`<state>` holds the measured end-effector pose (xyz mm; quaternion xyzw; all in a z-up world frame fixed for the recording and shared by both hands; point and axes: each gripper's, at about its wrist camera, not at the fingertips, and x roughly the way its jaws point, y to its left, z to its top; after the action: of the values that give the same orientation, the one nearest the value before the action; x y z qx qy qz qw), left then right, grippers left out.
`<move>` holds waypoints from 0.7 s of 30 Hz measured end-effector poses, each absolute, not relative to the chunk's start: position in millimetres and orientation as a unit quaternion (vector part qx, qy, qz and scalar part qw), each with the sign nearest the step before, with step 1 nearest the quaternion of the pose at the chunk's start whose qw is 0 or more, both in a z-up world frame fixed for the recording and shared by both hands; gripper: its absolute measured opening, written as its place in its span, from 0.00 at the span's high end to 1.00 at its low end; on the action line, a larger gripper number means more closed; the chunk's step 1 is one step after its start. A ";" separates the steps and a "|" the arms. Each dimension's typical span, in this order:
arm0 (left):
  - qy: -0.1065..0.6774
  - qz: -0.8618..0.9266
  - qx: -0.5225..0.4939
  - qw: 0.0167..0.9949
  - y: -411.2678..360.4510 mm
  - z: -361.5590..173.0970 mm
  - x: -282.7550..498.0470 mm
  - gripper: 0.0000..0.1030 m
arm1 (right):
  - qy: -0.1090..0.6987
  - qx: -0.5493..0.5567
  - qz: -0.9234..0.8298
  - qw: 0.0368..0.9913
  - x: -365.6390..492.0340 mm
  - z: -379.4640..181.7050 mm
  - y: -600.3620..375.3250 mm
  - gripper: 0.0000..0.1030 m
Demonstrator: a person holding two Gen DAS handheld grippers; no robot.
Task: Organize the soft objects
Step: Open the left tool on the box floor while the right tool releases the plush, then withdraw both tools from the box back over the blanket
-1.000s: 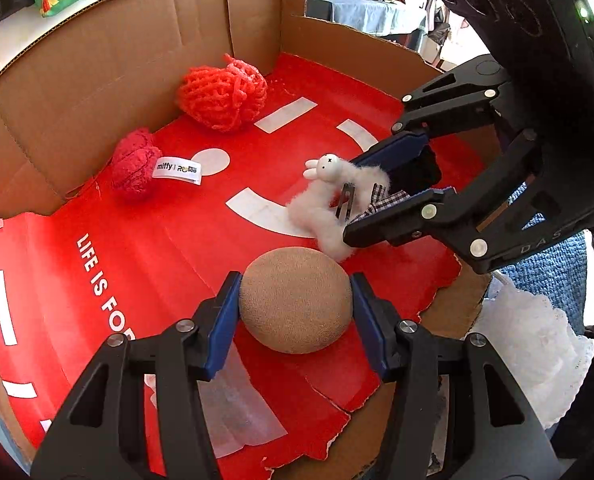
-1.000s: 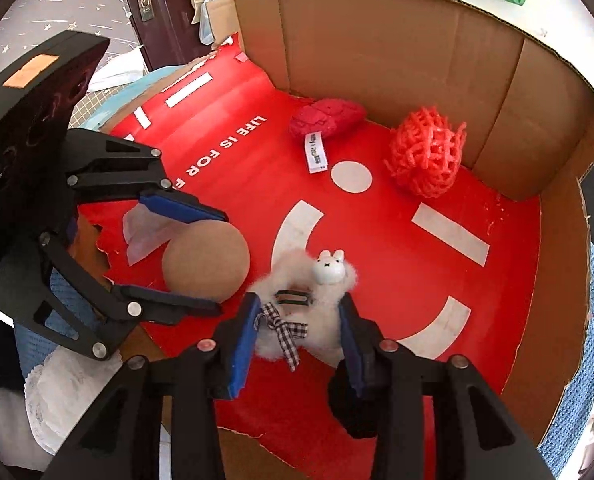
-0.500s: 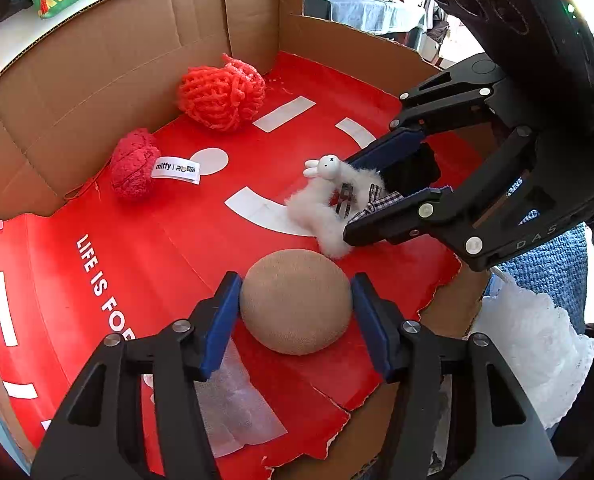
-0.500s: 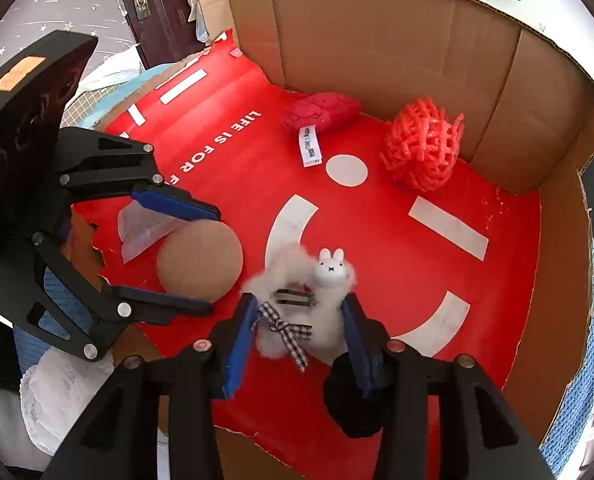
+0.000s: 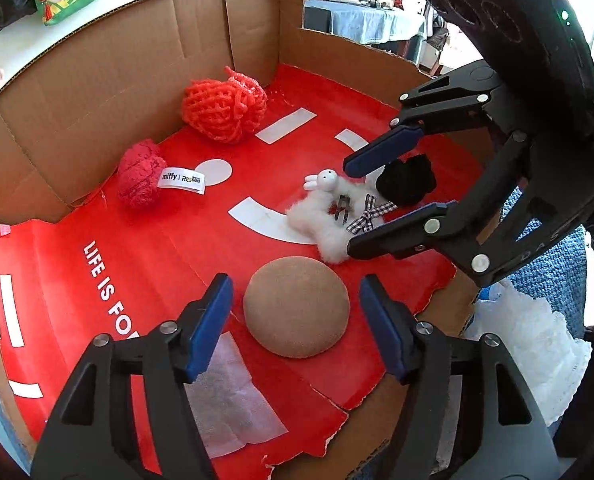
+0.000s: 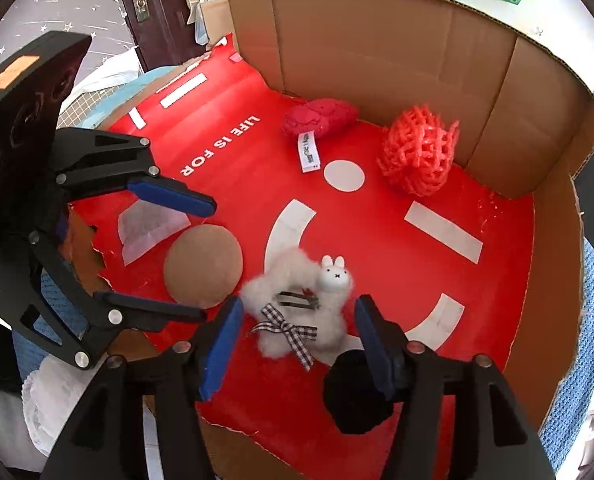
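A tan round cushion (image 5: pixel 297 308) lies on the red floor of the cardboard box (image 5: pixel 97 80). My left gripper (image 5: pixel 295 312) straddles it, jaws opening, pads clear of its sides. A white fluffy rabbit toy (image 6: pixel 301 312) with a checked bow lies to its right. My right gripper (image 6: pixel 297 344) stands over the toy, jaws opening, pads off the fur. In the left wrist view the right gripper (image 5: pixel 385 196) hangs over the rabbit toy (image 5: pixel 329 208). In the right wrist view the left gripper (image 6: pixel 201 256) frames the cushion (image 6: pixel 203 266).
A red net ball (image 5: pixel 223 106) and a red plush with a white label (image 5: pixel 139 180) lie near the back wall. A black soft lump (image 6: pixel 357 396) sits by my right finger. A clear plastic scrap (image 5: pixel 229 396) lies at the torn front edge. White lace cloth (image 5: pixel 529 344) lies outside the box.
Both grippers have opened. The left pads have drawn away from the cushion and the right pads from the rabbit toy, which now lies free on the red floor.
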<state>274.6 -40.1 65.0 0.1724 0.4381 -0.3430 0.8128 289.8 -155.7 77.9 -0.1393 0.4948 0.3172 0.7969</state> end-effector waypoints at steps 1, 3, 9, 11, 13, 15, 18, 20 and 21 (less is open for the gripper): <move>0.437 -0.342 0.172 0.814 -40.0 65.3 274.2 0.37 | 0.494 -0.140 0.316 0.798 290.0 79.1 -155.2 0.38; 0.434 -0.338 0.173 0.817 -39.8 66.6 273.5 0.37 | 0.490 -0.139 0.316 0.800 288.1 82.9 -157.2 0.34; 0.413 -0.324 0.157 0.837 -30.7 81.2 265.2 0.31 | 0.474 -0.129 0.307 0.815 279.4 100.4 -164.4 0.27; 0.404 -0.318 0.151 0.844 -28.5 88.0 261.3 0.31 | 0.464 -0.123 0.304 0.823 274.6 108.5 -167.9 0.23; 0.394 -0.308 0.141 0.854 -23.5 96.9 256.9 0.28 | 0.457 -0.119 0.301 0.829 269.1 116.3 -170.8 0.23; 0.383 -0.300 0.130 0.864 -19.7 105.5 251.9 0.24 | 0.445 -0.111 0.296 0.838 263.0 126.0 -174.1 0.21; 0.358 -0.281 0.117 0.883 -11.9 119.2 241.5 0.21 | 0.425 -0.099 0.287 0.853 254.5 140.7 -179.7 0.14; 0.350 -0.273 0.104 0.890 -7.6 126.6 236.1 0.21 | 0.408 -0.091 0.280 0.864 246.1 151.0 -183.7 0.11; 0.343 -0.268 0.096 0.895 -4.7 131.2 231.7 0.21 | 0.401 -0.088 0.278 0.868 242.1 154.8 -187.1 0.10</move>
<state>231.7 -4.7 131.2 0.0962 0.3433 -0.2681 0.8950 242.1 -187.1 154.8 -0.0883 0.4014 0.2775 0.8684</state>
